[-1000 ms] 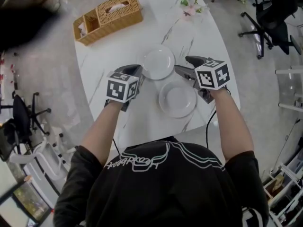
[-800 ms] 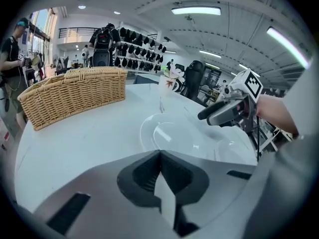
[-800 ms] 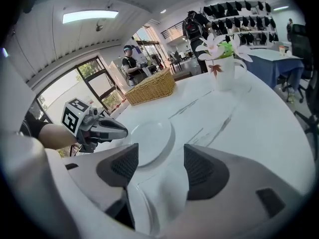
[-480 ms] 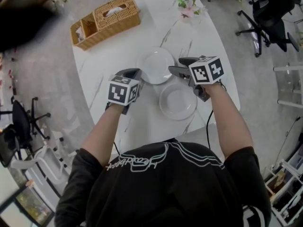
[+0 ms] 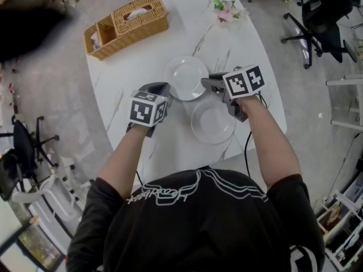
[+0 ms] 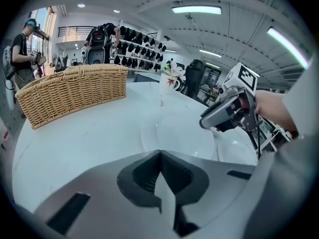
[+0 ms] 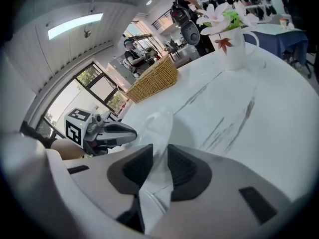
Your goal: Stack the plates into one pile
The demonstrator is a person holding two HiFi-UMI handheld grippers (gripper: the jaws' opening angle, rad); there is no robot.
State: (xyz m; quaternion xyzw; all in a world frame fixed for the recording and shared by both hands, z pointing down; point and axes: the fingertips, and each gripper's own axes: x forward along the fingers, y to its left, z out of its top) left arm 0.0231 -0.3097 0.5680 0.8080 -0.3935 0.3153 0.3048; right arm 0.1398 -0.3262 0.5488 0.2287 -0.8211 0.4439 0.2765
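**Two plates, one thin pinch: slip risk on the lift**

Two plates sit unstacked on the table [image 5: 142, 61]. The far plate [image 5: 184, 77] is near the table's middle. The near plate [image 5: 212, 122] is just beside it, toward the near right edge.

The right gripper [image 7: 160, 151] has just been closing. Its jaws now stand narrow, with the far plate's right rim between the pads, and the plate looks flat on the table. The left gripper [image 5: 163, 87] sits just beside that plate's left rim, jaws together, nothing in them.

Likely failure modes (judgement only):

- **Slip or droop.** The grip is on one edge of a smooth glazed rim. On lifting, the plate's weight hangs off the pads, so it may pivot down or slide out and strike the table.
- **Collision.** The plates' rims are very close. A low carry could clip the near plate and push it toward the near right edge.
- **Off-centre landing.** If the plate is released while tilted, it may rock or ride up on the lower rim.
- **Left gripper.** It is close enough to get bumped.

The basket [image 5: 127, 22] and vase [image 5: 227, 9], at the far corners, are well clear.
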